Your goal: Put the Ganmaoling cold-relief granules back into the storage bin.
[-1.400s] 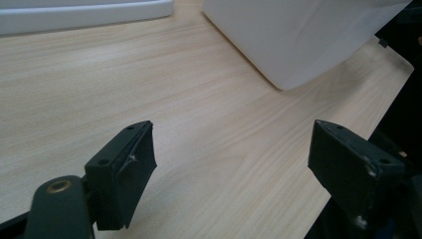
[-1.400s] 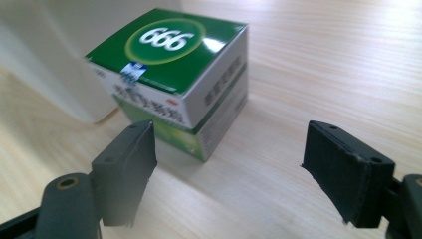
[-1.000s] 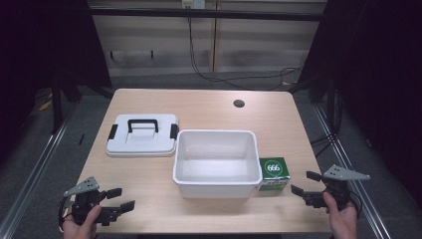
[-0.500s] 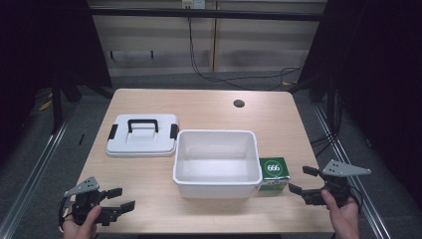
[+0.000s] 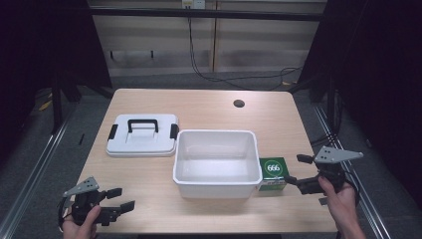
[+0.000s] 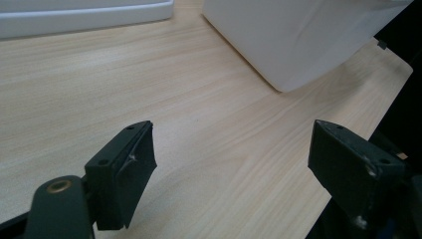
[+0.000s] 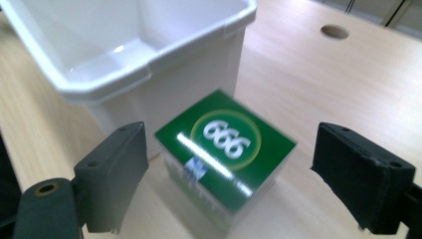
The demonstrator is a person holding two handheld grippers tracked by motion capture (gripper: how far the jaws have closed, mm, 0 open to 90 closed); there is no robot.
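Note:
A green box (image 5: 273, 173) marked 666 stands on the table against the right wall of an empty white bin (image 5: 217, 162). My right gripper (image 5: 296, 169) is open just right of that box, jaws pointing at it. In the right gripper view the green box (image 7: 226, 154) lies between and ahead of the wide jaws, beside the bin (image 7: 114, 55). My left gripper (image 5: 121, 198) rests open near the table's front left corner, nothing between its jaws. Its own view shows the bin's wall (image 6: 298, 35) ahead over bare wood.
A white lid with a black handle (image 5: 143, 133) lies flat to the left of the bin. A round cable hole (image 5: 239, 103) sits in the tabletop at the back right. The table's front edge runs close behind both hands.
My right gripper has edged left toward the green box. The left gripper has stayed put.

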